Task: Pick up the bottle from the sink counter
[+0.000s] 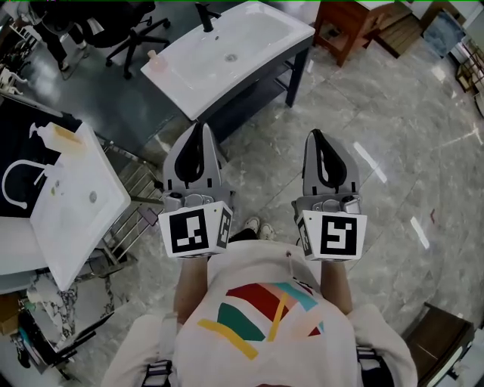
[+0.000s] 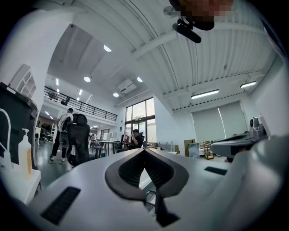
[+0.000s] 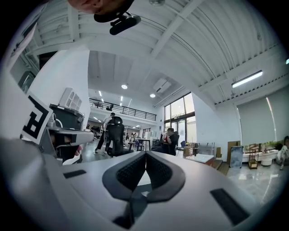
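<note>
**A:** Where's the thing to be fetched?

**B:** The pump bottle stands upright on the far-left corner of the white sink counter, over at the left. That is the usual spot for a soap dispenser, up by the tap end and out of the basin.

**A:** And the claws?

**B:** The left gripper and the right gripper are both pinched fully together with nothing between the pads. The person holds them level and side by side out in front, over the marble floor. Both are well apart from the bottle.

**A:** Why closed and parked like that?

**B:** I'd judge it a neutral carrying pose. There is nothing within reach to grip yet, so the jaws have no reason to be open. The task looks barely begun.

**A:** Which one goes for it?

**B:** Likely the left, since it is nearer that counter. It would have to swing left and spread its jaws before closing round the bottle's body.

**A:** What about the far sink with the black faucet?

**B:** I can't make out a bottle on it.
</note>
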`<state>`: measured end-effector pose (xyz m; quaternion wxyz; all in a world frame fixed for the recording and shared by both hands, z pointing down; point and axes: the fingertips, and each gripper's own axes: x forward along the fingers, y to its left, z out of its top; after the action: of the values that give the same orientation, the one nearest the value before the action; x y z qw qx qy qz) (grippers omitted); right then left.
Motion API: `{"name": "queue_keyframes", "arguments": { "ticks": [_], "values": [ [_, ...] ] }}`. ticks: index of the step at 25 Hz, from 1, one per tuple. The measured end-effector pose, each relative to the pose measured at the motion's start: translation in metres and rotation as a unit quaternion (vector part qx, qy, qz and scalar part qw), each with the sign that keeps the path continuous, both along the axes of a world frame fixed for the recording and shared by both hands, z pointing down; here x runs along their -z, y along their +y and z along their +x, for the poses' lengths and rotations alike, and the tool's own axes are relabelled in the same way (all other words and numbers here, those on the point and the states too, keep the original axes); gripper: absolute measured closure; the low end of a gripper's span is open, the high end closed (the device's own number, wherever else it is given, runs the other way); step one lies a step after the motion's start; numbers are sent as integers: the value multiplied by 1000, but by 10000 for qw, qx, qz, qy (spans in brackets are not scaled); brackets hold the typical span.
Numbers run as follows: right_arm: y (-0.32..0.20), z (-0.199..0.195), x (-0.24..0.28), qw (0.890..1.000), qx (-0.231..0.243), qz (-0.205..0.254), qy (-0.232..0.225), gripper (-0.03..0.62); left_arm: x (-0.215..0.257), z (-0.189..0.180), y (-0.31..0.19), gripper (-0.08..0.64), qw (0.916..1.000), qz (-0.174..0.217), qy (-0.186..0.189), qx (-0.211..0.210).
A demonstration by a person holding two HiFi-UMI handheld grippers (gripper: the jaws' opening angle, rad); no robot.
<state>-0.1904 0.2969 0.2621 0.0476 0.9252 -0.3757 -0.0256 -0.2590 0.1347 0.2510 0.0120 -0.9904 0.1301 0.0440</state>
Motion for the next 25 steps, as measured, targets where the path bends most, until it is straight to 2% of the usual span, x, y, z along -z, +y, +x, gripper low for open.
{"name": "queue_keyframes", "arguments": {
  "ticks": [5, 17, 25],
  "values": [
    [12, 5, -10, 10000, 55, 25, -74, 578, -6, 9, 6, 541, 9998, -102, 151, 1],
    [32, 32, -14, 9999, -73, 35, -92, 578, -4, 36, 6, 541, 9999, -76, 152, 22],
    [31, 61, -18, 9998, -126, 140, 105, 578, -6, 67, -3, 541, 9994, 28, 333, -30]
  ]
}}
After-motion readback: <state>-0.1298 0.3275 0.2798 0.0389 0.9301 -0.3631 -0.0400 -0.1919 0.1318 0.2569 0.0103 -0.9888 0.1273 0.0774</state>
